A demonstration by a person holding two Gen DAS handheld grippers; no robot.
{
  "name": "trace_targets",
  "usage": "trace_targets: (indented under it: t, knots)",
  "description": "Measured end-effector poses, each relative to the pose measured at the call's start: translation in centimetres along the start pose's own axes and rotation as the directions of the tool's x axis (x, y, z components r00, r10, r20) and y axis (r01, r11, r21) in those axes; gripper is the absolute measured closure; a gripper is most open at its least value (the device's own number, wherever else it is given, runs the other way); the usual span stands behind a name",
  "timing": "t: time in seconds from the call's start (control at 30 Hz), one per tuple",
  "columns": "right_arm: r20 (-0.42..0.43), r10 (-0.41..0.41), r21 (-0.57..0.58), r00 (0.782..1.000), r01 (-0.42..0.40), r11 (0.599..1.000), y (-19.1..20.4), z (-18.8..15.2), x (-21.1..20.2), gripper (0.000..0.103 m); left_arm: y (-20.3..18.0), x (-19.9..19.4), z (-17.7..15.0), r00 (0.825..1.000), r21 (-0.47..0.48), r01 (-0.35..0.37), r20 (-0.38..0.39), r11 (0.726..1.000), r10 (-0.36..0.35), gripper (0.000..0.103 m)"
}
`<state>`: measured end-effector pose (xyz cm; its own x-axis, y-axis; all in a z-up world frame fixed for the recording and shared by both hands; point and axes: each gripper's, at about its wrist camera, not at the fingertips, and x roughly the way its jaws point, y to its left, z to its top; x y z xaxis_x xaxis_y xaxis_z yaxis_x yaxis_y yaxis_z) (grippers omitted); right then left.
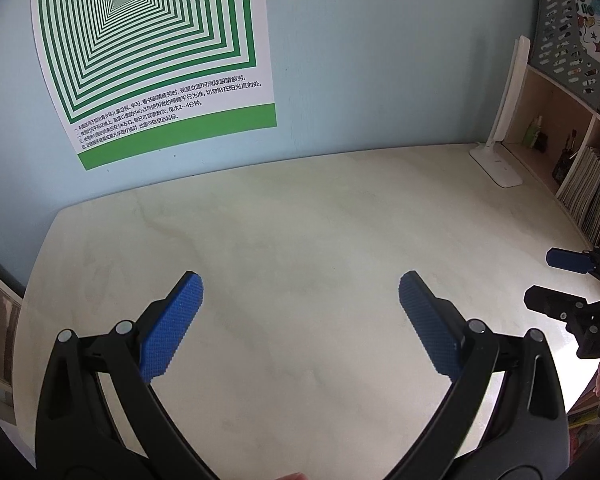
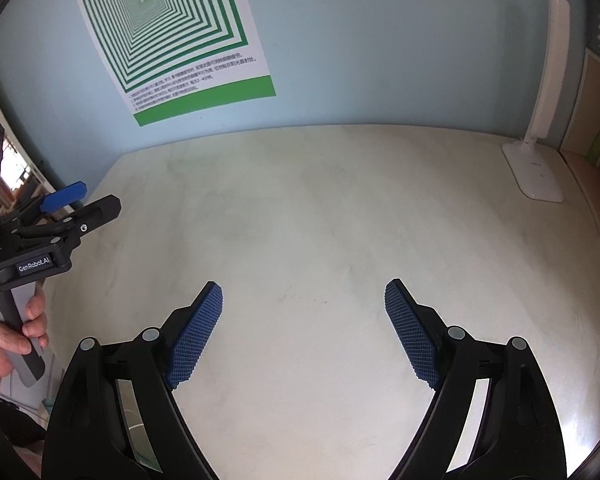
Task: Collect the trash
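Hovering over a bare desk (image 1: pixel 300 220), both tongs spread apart and empty.
Left tongs (image 1: pixel 300 292), right tongs (image 2: pixel 304 300): no trash visible; risk: sweeping blind, knocking the far-right lamp (image 2: pixel 540 176).

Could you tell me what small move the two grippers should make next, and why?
Probably turn both to look elsewhere: the left gripper and right gripper are open and hold nothing, and the desk shows only a white lamp, no trash.

Pale marbled desk (image 1: pixel 300 220), rounded corners; above it left tool (image 1: pixel 300 292), right tool (image 2: pixel 304 292) at 3 o'clock, both spread wide.
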<state>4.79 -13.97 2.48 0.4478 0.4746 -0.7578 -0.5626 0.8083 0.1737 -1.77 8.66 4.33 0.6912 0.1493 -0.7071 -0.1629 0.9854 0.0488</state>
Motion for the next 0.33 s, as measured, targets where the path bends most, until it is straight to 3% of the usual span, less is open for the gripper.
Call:
trace_targets:
  t: [0.33]
  knots:
    - [-0.005, -0.011, -0.01, 1.0, 0.011, 1.0, -0.16, 0.96, 0.06, 0.02, 0.96, 0.87, 0.24, 1.0, -0.06, 0.002, -0.029, 0.998, -0.004, 0.007]
